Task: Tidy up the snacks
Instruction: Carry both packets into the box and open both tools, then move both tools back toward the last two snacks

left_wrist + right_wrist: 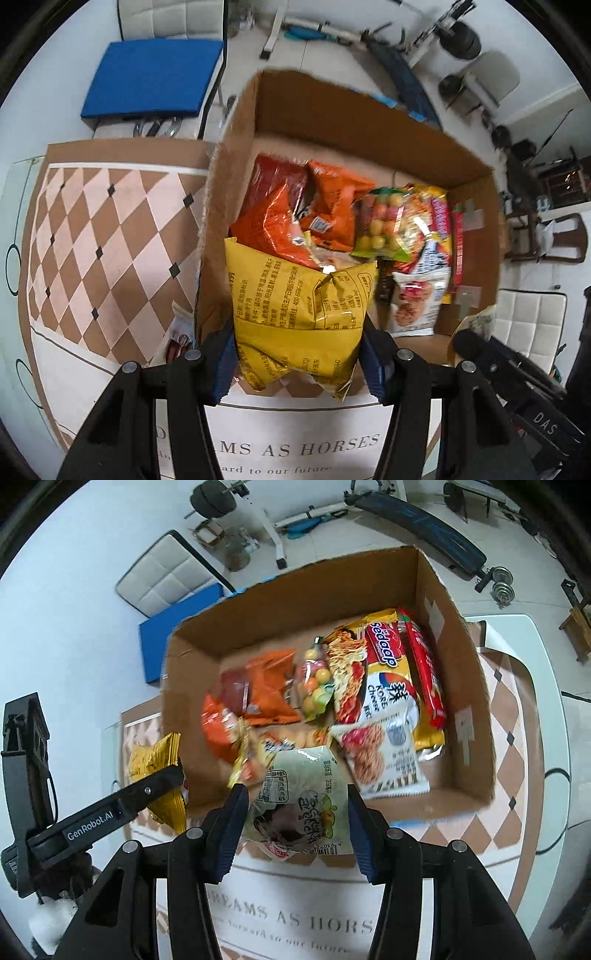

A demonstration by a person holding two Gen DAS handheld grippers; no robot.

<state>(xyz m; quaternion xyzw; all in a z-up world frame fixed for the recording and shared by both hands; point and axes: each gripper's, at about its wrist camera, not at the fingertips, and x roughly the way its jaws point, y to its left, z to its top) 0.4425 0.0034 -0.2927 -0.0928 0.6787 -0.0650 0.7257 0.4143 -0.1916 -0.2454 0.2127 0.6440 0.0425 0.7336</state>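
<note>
Crinkled yellow foil snack bag [299,317] is clamped between the left tool [297,362] pads; pale green printed snack packet [299,805] likewise pinched in the right tool [295,823]. Both hang at the near edge of the open brown cardboard box [288,602] ahead, already holding orange chip bags [295,206] and a noodle pack [384,672]. Box sits on the diamond-patterned surface [110,229].

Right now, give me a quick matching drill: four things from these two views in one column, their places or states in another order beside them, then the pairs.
1. crinkled yellow foil snack bag
2. pale green plastic snack packet
3. yellow Sedaap instant noodle pack
4. open brown cardboard box

a. lying inside the box
b. clamped in the right tool
c. standing on the checkered tablecloth
d. clamped in the left tool

Pairs: 1-d, 2-b, 3-a, 4-c
</note>
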